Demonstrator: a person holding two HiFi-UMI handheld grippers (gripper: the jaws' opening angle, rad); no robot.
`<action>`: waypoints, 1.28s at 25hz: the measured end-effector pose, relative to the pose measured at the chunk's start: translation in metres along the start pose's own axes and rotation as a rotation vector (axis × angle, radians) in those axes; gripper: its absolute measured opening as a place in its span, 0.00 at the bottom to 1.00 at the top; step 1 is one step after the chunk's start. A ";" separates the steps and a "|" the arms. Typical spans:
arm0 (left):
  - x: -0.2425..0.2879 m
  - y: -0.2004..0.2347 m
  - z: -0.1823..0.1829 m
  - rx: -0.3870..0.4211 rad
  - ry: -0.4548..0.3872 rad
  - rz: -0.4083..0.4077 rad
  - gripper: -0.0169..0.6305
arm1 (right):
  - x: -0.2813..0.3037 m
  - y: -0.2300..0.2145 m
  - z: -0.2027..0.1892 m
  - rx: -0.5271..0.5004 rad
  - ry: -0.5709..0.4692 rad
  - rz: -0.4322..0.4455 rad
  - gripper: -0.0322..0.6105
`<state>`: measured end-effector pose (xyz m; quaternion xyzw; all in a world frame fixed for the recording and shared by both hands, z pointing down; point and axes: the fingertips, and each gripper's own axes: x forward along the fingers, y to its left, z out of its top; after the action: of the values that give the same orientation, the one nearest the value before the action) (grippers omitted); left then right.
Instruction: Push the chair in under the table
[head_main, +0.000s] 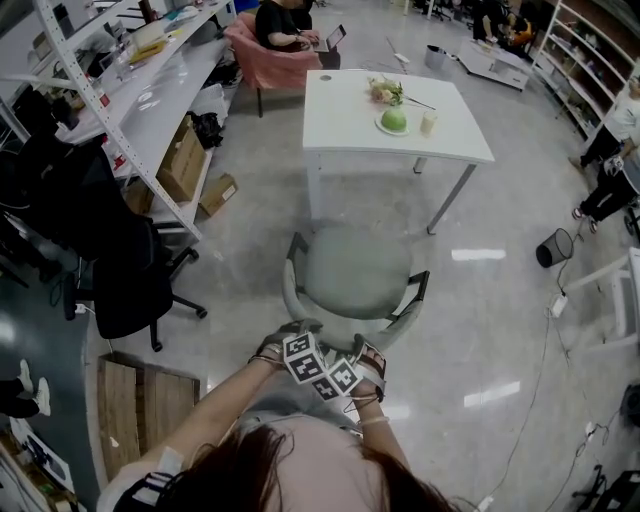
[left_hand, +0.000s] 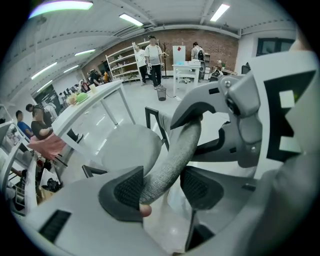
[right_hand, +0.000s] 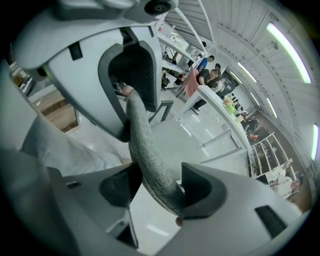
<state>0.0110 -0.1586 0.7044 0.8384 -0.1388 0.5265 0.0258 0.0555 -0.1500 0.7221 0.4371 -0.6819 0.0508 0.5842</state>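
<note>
Left hand-held gripper (left_hand: 162, 187) and right hand-held gripper (right_hand: 157, 185) each pinch the grey backrest rim (left_hand: 173, 152) of the chair (head_main: 355, 270).
White surface (head_main: 350, 120) stands at twelve o'clock; bare floor (head_main: 370, 198) separates its near edge from the seat; black office chair (head_main: 130, 290) at nine o'clock, apart.

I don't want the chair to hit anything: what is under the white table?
Below the near edge of the white table, only its legs and shiny floor show. Farther in, its top hides the space from the head view.
</note>
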 end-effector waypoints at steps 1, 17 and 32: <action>0.001 0.004 0.001 0.004 -0.005 0.004 0.38 | 0.003 -0.003 0.002 0.002 -0.001 -0.004 0.43; 0.018 0.055 0.021 0.032 -0.028 0.015 0.38 | 0.033 -0.045 0.027 0.023 -0.006 -0.027 0.44; 0.031 0.091 0.036 0.036 -0.034 0.013 0.39 | 0.058 -0.074 0.040 0.026 0.005 -0.029 0.46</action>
<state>0.0313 -0.2594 0.7068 0.8467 -0.1354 0.5145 0.0049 0.0770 -0.2497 0.7258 0.4544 -0.6735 0.0523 0.5807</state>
